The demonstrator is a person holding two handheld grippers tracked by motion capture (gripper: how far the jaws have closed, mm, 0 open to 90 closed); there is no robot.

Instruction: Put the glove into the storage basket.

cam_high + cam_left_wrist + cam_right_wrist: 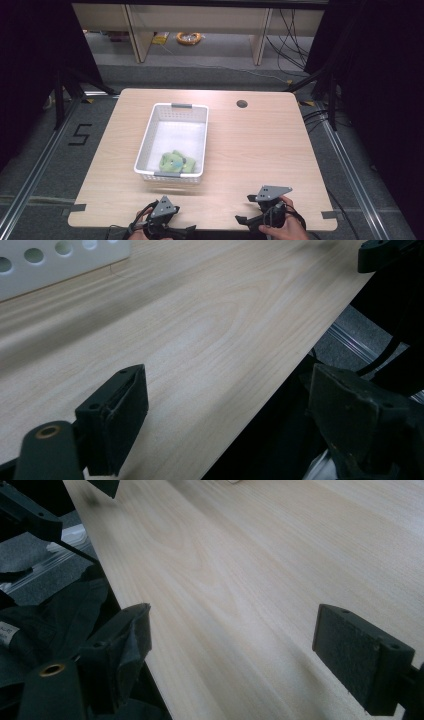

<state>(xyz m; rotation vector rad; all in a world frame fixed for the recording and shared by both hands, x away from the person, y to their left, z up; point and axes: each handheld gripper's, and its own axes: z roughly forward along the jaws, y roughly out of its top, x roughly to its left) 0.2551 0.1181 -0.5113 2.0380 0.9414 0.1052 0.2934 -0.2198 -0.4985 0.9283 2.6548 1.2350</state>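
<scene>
Bare light wooden counter (250, 150) on the right & along the near edge; white perforated plastic basket (150, 135) blocks centre-left.

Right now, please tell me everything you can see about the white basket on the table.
The white basket is a rectangular bin that looks like plastic, with rows of small round holes in its walls and a grey handle strip at each short end. It stands upright and open on the wooden table, left of centre, its long side running away from the person. Inside, at the near end, lies a green soft thing. Neither gripper touches it; the left gripper view shows one perforated corner.
</scene>
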